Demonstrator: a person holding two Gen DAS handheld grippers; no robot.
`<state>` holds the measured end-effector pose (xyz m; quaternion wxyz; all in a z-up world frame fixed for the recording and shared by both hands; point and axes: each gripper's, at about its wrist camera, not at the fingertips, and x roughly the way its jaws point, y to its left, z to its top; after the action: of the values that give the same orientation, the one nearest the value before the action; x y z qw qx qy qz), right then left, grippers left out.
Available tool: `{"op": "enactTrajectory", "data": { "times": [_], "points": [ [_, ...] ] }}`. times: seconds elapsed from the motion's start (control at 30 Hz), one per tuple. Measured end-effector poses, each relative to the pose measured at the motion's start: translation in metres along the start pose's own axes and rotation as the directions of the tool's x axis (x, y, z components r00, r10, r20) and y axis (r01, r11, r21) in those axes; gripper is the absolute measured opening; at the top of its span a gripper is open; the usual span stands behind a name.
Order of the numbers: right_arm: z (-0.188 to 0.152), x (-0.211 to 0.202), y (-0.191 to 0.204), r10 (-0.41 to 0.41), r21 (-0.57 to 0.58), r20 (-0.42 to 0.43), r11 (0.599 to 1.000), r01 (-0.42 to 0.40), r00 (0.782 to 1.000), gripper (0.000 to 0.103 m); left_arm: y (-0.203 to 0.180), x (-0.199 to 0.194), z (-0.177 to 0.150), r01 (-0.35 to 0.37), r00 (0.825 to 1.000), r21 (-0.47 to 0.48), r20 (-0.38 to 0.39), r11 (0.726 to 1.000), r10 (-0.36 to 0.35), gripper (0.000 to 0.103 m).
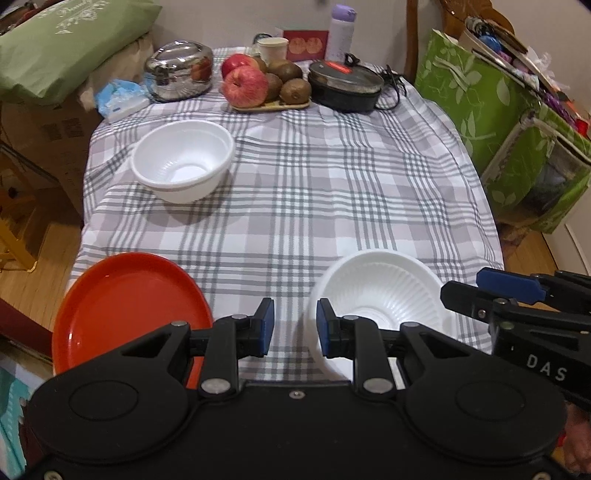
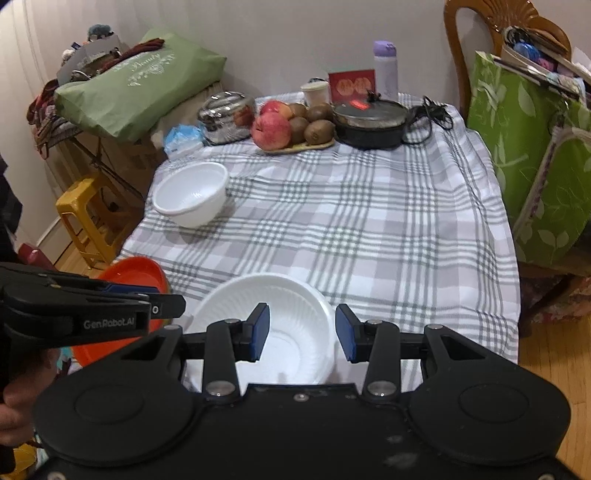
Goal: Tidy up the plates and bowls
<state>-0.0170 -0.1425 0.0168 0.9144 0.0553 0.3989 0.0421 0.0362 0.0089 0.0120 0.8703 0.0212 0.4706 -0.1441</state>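
A ribbed white bowl (image 1: 384, 291) (image 2: 291, 306) sits near the table's front edge. A deeper white bowl (image 1: 183, 164) (image 2: 192, 194) stands at the left middle of the table. An orange-red plate (image 1: 125, 302) (image 2: 129, 273) lies at the front left corner. My left gripper (image 1: 295, 328) is open and empty, above the cloth between the plate and the ribbed bowl. My right gripper (image 2: 301, 332) is open and empty, its fingers above the ribbed bowl's near side. Each gripper shows from the side in the other's view, the right one (image 1: 513, 291) and the left one (image 2: 110, 306).
The checked tablecloth (image 1: 332, 184) covers the table. At the back stand a steel container (image 1: 179, 70), a fruit tray with apples and kiwis (image 1: 262, 83), a black pan (image 1: 345, 86), a cup and a purple bottle (image 1: 341, 31). Green bags (image 2: 528, 155) stand right; a yellow stool (image 2: 88, 218) stands left.
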Motion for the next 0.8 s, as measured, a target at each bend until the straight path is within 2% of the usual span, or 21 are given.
{"op": "enactTrajectory", "data": {
  "times": [0.43, 0.8],
  "points": [
    [0.027, -0.008, 0.034, 0.059, -0.039, 0.035, 0.998, -0.058, 0.998, 0.043, 0.032, -0.025, 0.013, -0.062, 0.995, -0.062, 0.075, 0.996, 0.067, 0.032],
    [0.060, 0.014, 0.056, 0.084, -0.044, 0.027, 0.996, -0.082, 0.996, 0.043, 0.070, -0.026, 0.038, -0.127, 0.984, -0.140, 0.103, 0.982, 0.142, 0.032]
  ]
}}
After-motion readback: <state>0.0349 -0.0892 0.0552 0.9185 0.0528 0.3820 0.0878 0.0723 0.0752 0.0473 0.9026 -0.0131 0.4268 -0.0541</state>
